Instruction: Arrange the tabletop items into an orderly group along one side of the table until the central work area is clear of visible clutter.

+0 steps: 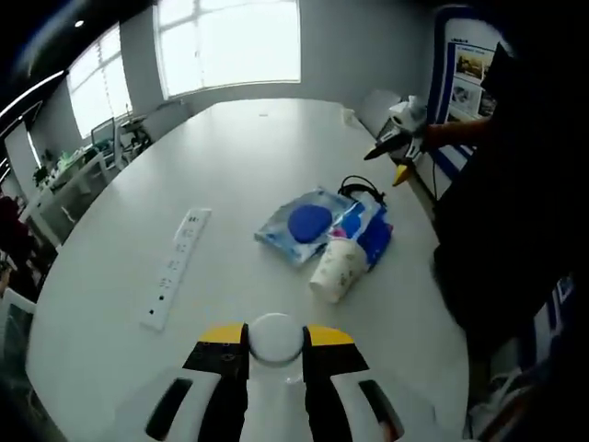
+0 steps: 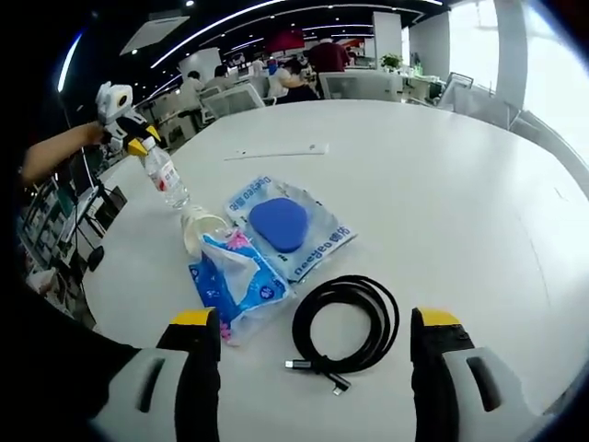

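Clutter sits bunched near one edge of the white desk (image 2: 479,184): a clear water bottle (image 2: 167,180) held up off the surface, a paper cup (image 2: 201,227) lying on its side, a blue tissue pack (image 2: 237,282) touching the cup, a flat wipes packet with a blue oval lid (image 2: 287,226) just beside both, and a coiled black cable (image 2: 348,322) nearest the right camera. A white power strip (image 1: 177,265) lies well apart from that bunch, out on the open middle of the desk. Left tool (image 1: 276,343): pressed together on the bottle, whose cap end fills the gap between the yellow tips; right gripper view shows the same tool lifted at the desk edge with the bottle hanging from it. Right tool (image 2: 313,336): spread wide, nothing between the tips, hovering just short of the cable. Judged step: bottle in carry, not yet placed. Next move likely calls for standing the bottle upright beside the group, then closing on the cable. The loose coil may unwind when pinched; the power strip remains the outlier to bring over.
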The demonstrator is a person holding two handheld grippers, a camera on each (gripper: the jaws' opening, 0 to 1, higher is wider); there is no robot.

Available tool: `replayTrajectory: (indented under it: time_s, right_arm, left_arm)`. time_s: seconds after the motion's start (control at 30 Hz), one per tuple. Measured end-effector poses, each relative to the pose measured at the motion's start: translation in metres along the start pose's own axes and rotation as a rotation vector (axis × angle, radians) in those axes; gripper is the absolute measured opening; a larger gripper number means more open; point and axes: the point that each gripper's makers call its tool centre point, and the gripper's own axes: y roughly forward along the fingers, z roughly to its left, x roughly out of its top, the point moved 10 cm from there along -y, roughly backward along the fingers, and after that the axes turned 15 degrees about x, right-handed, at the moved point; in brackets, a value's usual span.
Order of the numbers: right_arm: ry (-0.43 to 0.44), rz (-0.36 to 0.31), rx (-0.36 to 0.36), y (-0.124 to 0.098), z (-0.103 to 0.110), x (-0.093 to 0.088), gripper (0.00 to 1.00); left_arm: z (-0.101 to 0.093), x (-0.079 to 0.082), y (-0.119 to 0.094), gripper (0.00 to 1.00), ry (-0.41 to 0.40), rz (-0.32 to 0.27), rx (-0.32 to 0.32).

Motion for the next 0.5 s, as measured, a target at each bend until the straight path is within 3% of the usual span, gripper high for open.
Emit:
replayTrajectory:
  time_s: [0.27, 0.5]
  right_arm:
    - [0.010, 0.006, -0.002, -0.001, -0.003, -0.003, 0.80]
    - [0.007, 0.010, 0.003, 0.002, -0.003, -0.001, 0.80]
  left_arm:
    - [0.016, -0.009, -0.001, 0.19, -0.012, 0.019, 0.015]
    - [0.018, -0.014, 0.004, 0.19, 0.006, 0.052, 0.000]
